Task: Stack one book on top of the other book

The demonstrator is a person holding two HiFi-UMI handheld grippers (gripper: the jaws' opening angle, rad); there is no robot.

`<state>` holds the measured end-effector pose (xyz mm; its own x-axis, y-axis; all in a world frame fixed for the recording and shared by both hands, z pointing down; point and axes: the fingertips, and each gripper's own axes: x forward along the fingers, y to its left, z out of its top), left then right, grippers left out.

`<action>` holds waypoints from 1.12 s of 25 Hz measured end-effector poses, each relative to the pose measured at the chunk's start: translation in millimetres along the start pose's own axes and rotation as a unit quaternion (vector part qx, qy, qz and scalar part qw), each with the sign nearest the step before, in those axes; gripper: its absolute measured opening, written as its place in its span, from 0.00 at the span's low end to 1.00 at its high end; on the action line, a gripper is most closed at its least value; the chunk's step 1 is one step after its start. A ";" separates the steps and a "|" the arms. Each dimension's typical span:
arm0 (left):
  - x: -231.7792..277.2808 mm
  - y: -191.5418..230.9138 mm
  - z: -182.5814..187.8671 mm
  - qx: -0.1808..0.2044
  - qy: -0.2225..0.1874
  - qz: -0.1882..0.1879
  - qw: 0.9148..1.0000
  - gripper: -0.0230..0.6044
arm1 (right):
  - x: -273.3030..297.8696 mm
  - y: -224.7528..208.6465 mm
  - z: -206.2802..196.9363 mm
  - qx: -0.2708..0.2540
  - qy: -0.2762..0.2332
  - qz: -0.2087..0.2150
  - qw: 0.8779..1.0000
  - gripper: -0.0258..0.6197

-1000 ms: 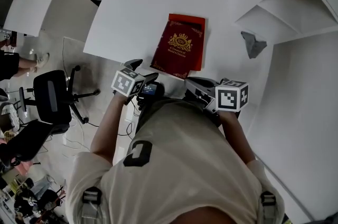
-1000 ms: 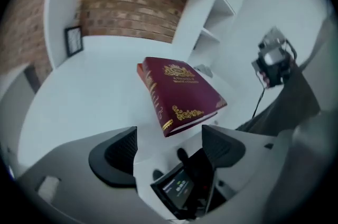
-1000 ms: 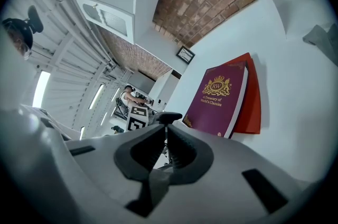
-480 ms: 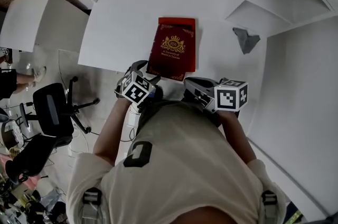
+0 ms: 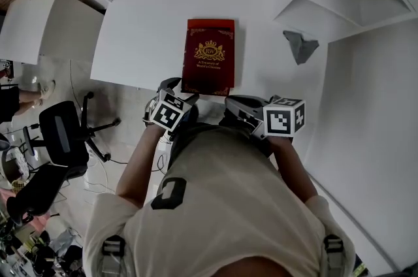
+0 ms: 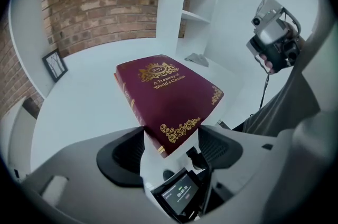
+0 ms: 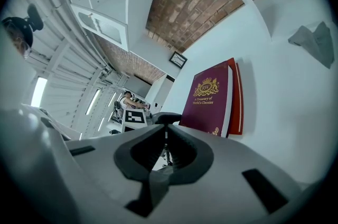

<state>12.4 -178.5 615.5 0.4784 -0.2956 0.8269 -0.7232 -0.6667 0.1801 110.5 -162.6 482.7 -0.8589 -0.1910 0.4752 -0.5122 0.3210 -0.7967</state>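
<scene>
1. Plainly a stiff hardback: maroon book point(image 5: 209, 63) with a gilt crest, lying flat on a thinner red book point(image 7: 238, 96) near the front edge of the white table point(image 5: 150, 21), with red peeking out only along the far edge and the right side.
2. Probably fairly heavy, with rigid boards and no sag to expect. Smooth cover, perhaps slippery, so liable to skate over the book beneath under a sideways push.
3. Left gripper point(image 6: 168, 148): jaws apart and closing, with the maroon book's near corner between them and the pads seemingly clear of it.
4. Right gripper point(image 7: 165, 136): jaws together on nothing, held off the near right corner.
5. Best gripped across the thickness at mid-edge or by the spine. Likely to pivot and droop if pinched at a bare corner.
6. Judging by the lie, stacked already; at most a little squaring left.
</scene>
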 end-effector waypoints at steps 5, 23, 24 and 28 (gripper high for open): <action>-0.5 -5.1 0.7 -0.040 0.002 0.009 0.999 0.53 | -7.6 -7.7 -1.1 -0.004 0.022 0.010 1.000 0.06; 5.1 -3.6 7.1 -0.109 -0.021 0.034 0.993 0.51 | -23.4 -23.3 -6.2 0.010 0.046 0.034 0.998 0.06; 5.4 -2.2 7.6 -0.105 -0.021 0.034 0.994 0.51 | -23.0 -22.6 -6.5 0.010 0.045 0.033 0.998 0.06; 5.1 2.0 9.4 -0.089 -0.016 0.032 0.995 0.50 | -21.4 -17.5 -8.2 0.008 0.040 0.029 0.999 0.06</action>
<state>18.1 -187.7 615.1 0.4421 -0.3576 0.8226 -0.8279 -0.5155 0.2208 137.8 -156.6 489.5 -0.8843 -0.0977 0.4567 -0.4627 0.3147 -0.8288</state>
